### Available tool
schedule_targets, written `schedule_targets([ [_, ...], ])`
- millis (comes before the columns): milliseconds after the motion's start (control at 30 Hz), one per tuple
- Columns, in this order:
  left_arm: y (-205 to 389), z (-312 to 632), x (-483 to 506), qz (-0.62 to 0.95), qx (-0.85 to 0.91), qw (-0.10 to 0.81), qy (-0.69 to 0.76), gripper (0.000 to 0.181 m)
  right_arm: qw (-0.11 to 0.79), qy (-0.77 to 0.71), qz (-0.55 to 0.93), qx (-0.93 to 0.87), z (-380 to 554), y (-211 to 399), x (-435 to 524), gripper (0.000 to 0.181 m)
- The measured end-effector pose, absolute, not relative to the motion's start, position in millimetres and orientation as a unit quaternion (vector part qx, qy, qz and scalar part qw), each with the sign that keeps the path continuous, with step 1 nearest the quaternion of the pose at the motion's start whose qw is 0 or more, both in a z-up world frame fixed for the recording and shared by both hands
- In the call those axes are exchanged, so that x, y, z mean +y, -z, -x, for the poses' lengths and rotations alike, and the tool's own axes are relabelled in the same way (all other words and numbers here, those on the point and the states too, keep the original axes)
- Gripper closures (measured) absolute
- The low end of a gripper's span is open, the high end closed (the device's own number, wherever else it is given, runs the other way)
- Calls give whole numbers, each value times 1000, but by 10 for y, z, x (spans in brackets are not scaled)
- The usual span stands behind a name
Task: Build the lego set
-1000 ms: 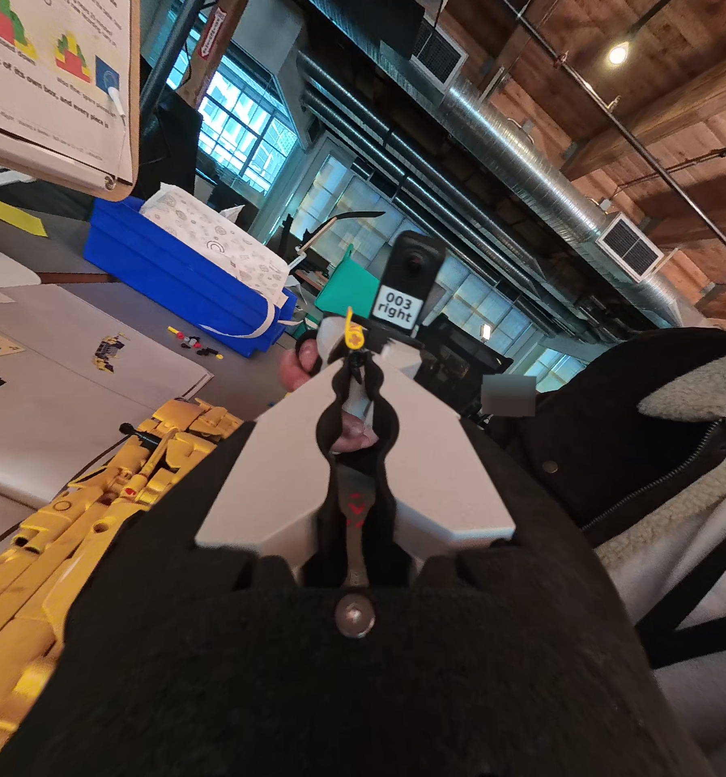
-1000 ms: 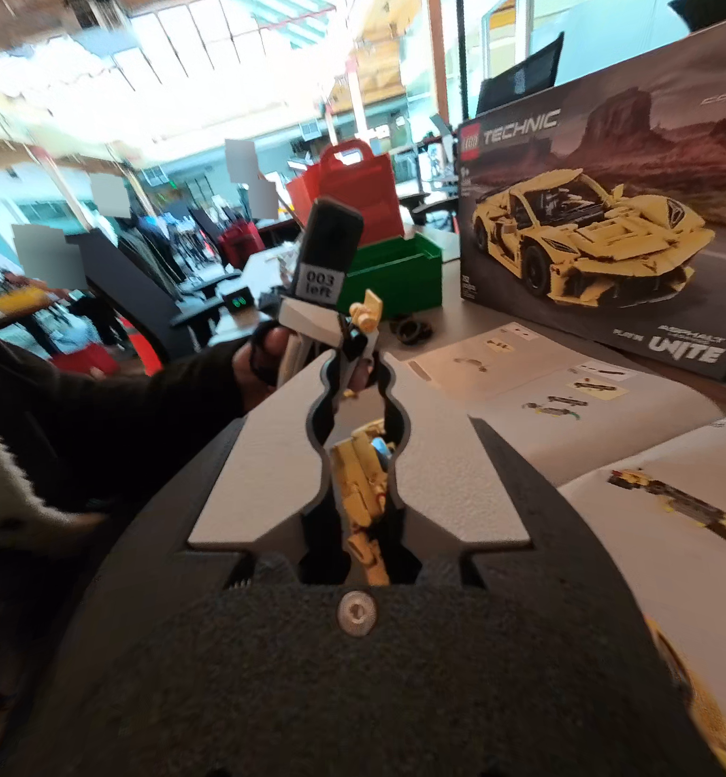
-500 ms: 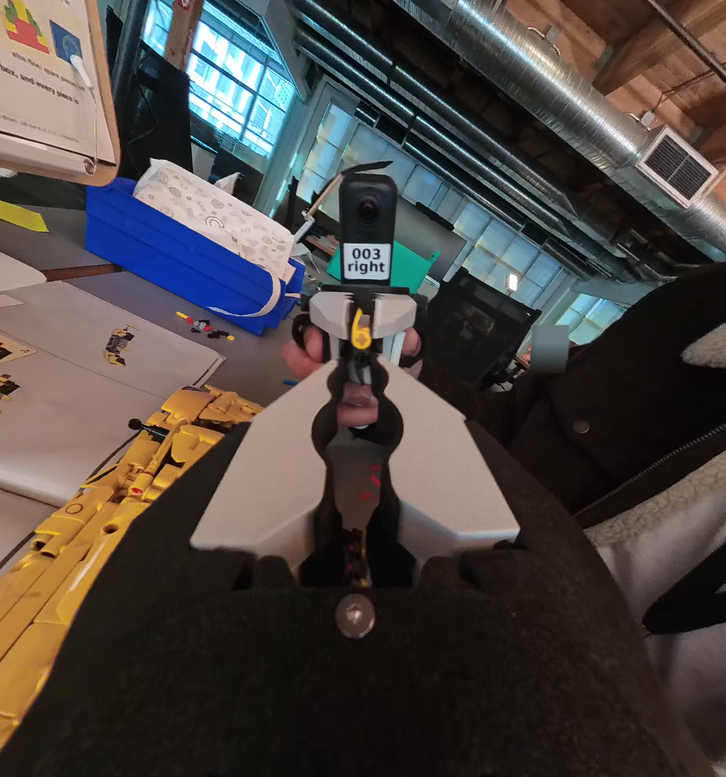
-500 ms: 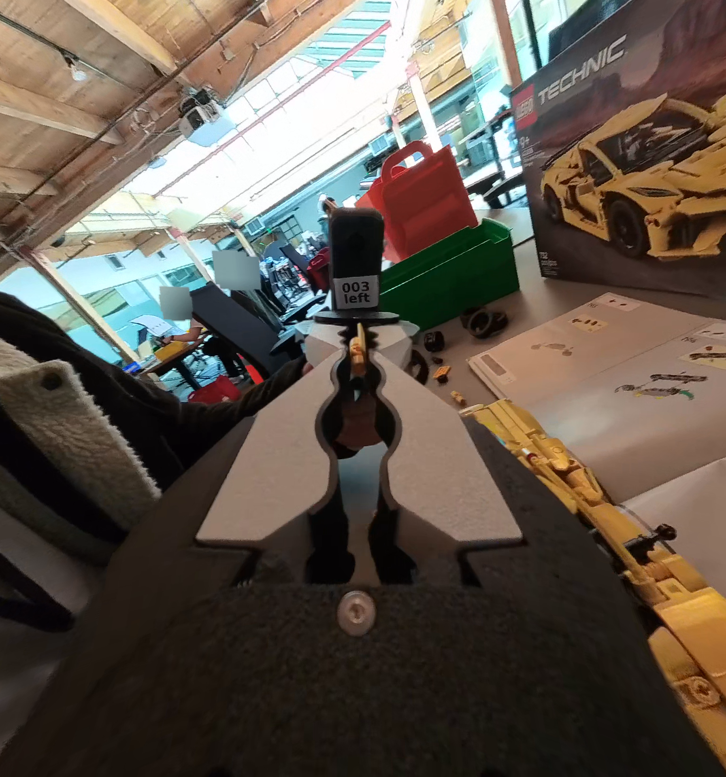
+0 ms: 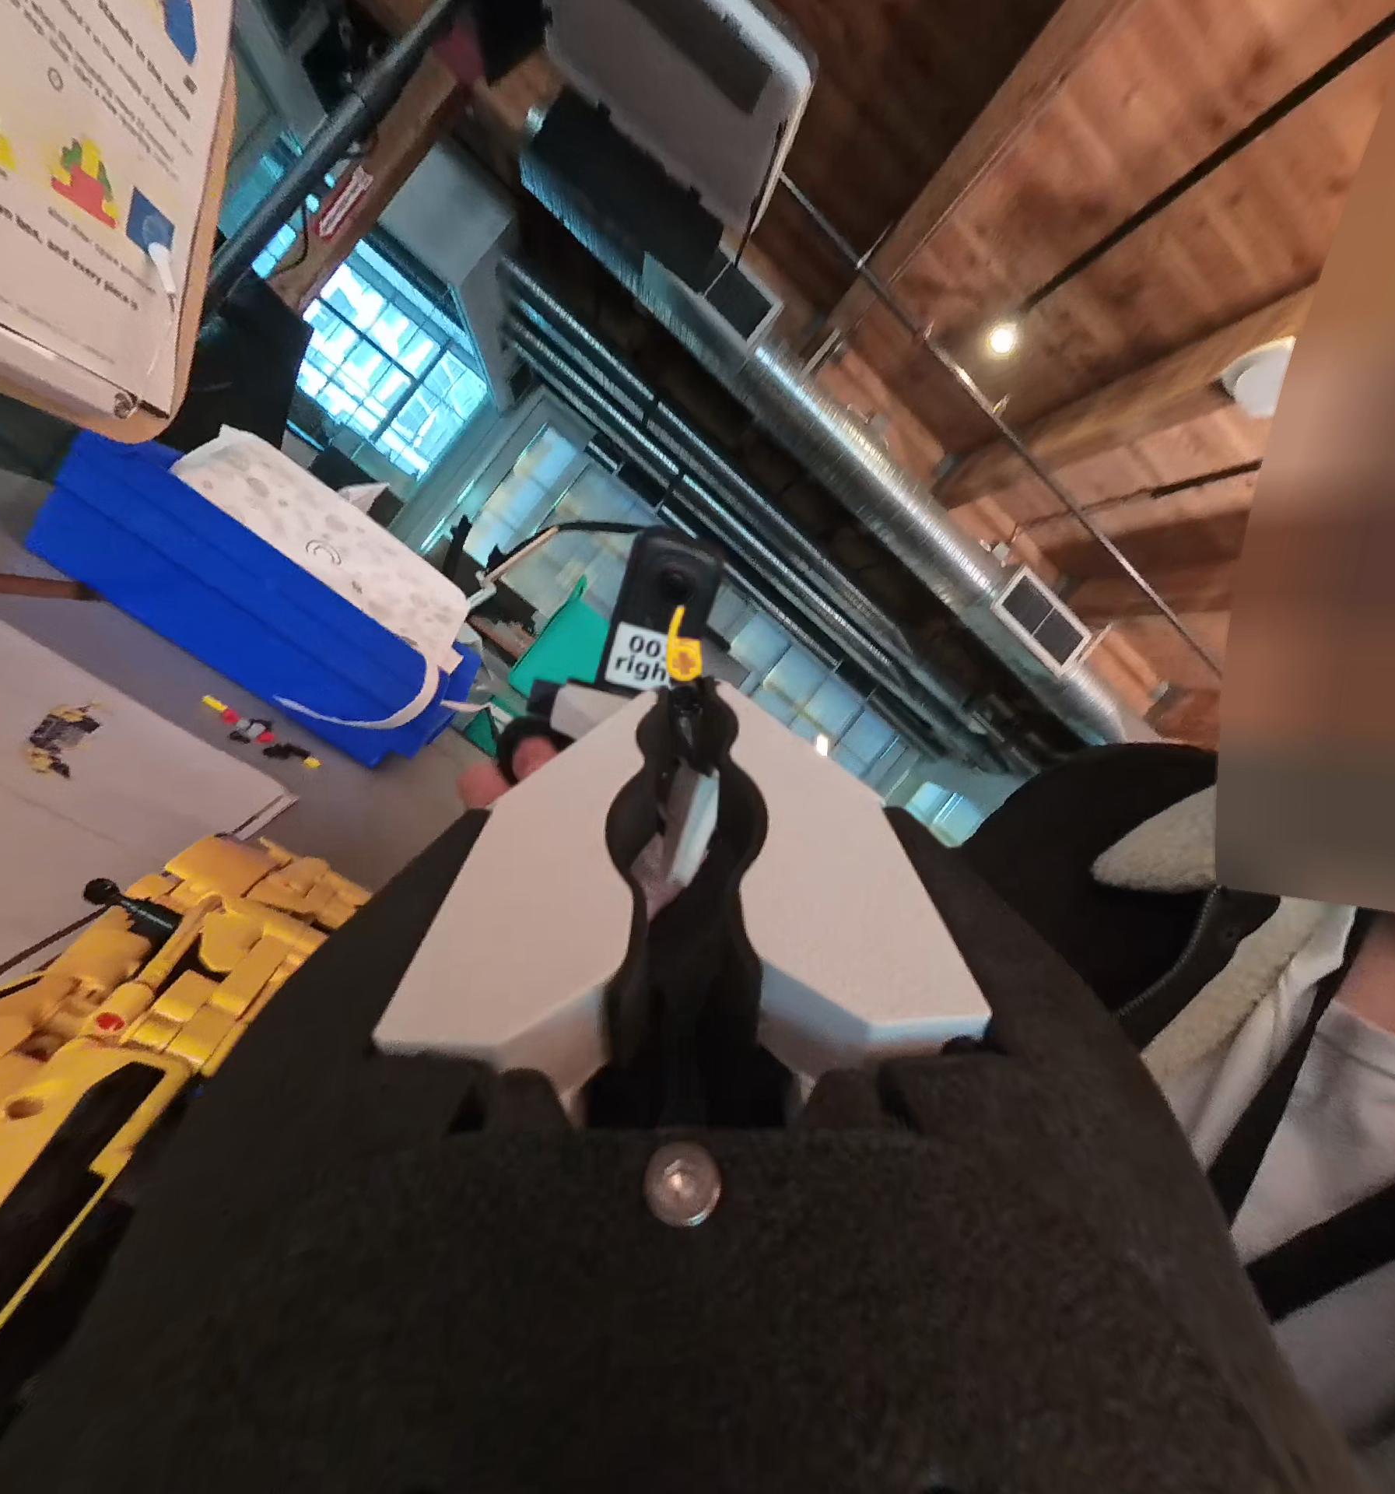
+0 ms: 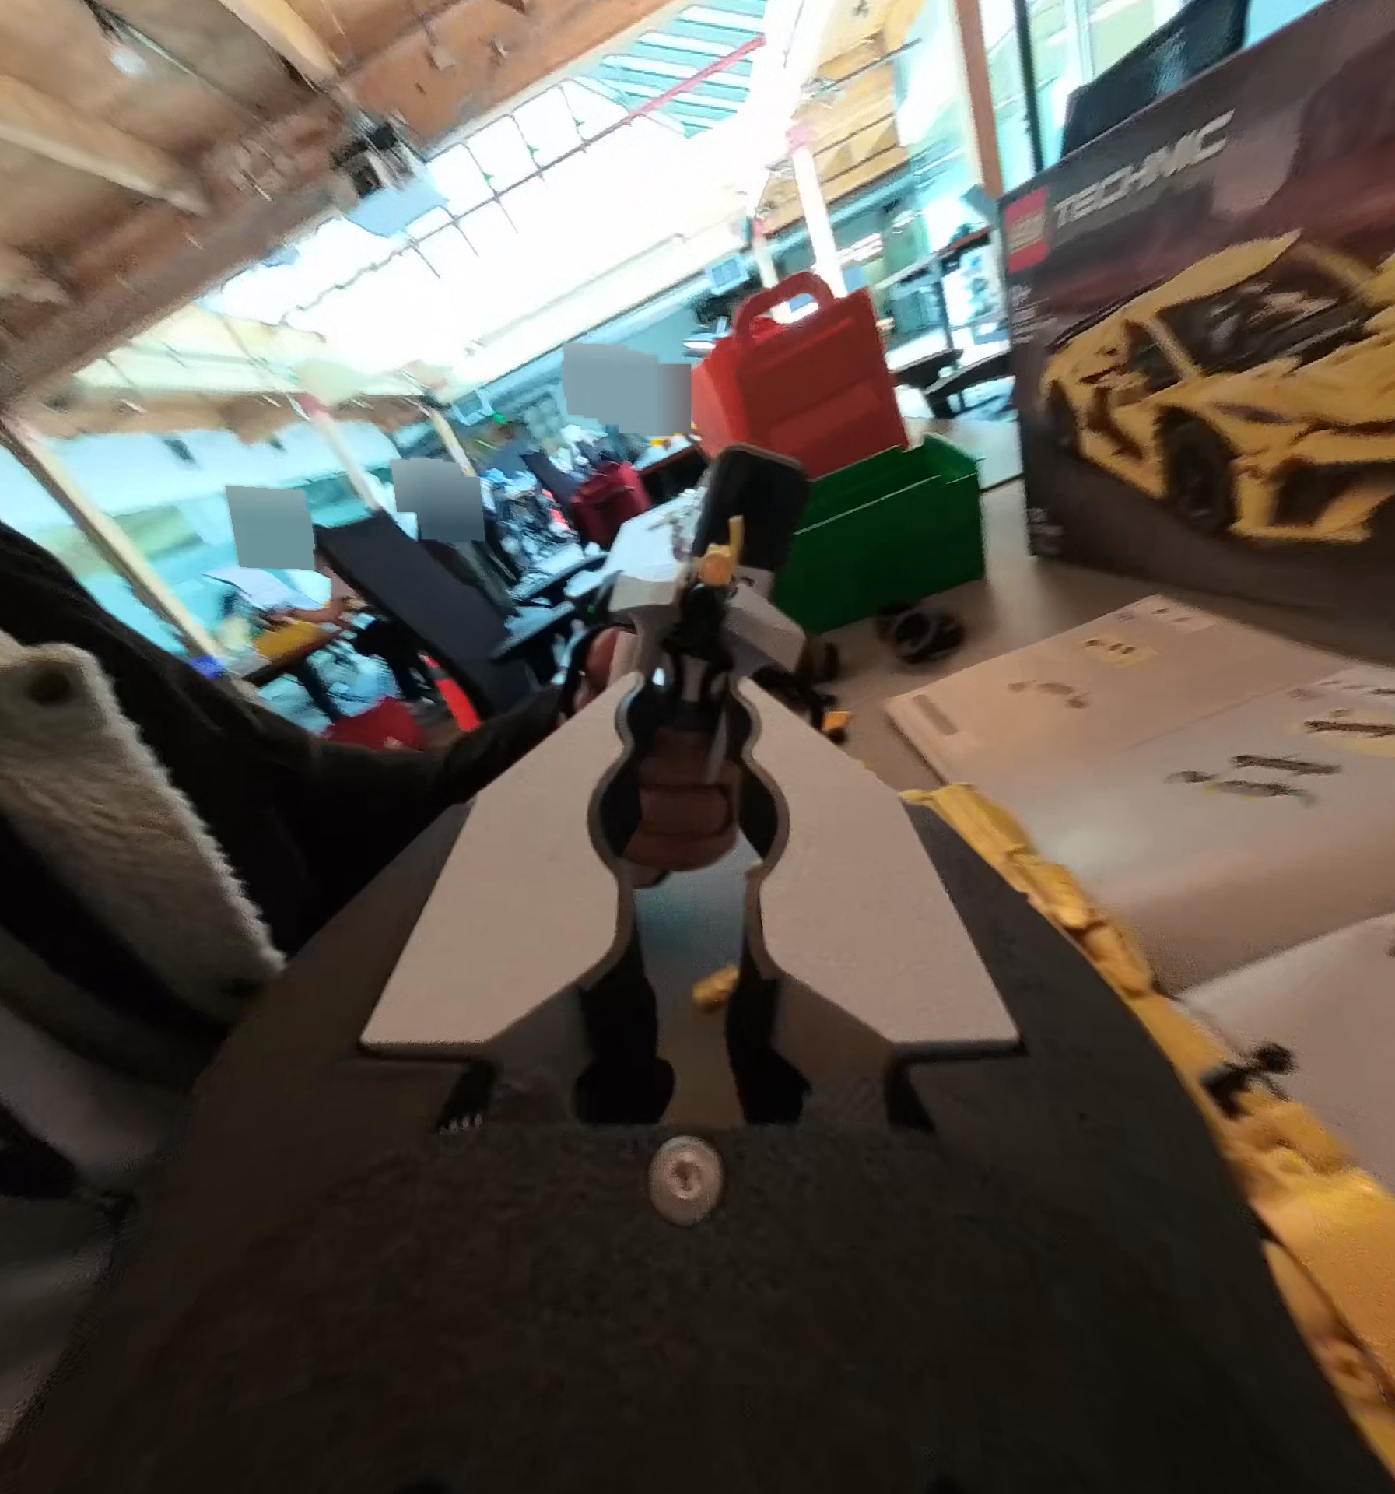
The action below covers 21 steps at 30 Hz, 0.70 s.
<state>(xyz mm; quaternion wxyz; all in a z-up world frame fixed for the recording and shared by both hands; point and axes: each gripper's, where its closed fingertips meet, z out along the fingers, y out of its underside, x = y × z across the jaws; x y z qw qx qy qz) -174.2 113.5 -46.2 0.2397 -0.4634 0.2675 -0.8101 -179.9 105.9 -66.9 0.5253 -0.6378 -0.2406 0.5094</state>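
Two grippers | left gripper [image 5: 687,702] and right gripper [image 6: 698,647]: jaws pinching yellow piece [image 5: 682,656] (small) | labels unread

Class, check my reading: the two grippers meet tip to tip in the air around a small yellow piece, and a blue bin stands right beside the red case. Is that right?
One detail is wrong. The bin beside the red case is green, as the right wrist view shows. The grippers do meet around the small yellow piece.
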Motion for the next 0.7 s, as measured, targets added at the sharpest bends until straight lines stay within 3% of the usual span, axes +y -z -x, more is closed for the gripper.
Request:
schedule_targets([
  [400, 523, 1670, 1082, 464, 302, 292, 780, 175, 507, -555, 632, -190, 1790, 654, 1114, 181],
  [700, 626, 1642, 972, 480, 379, 287, 738, 159, 423, -555, 681, -222, 1835, 873, 1043, 181],
])
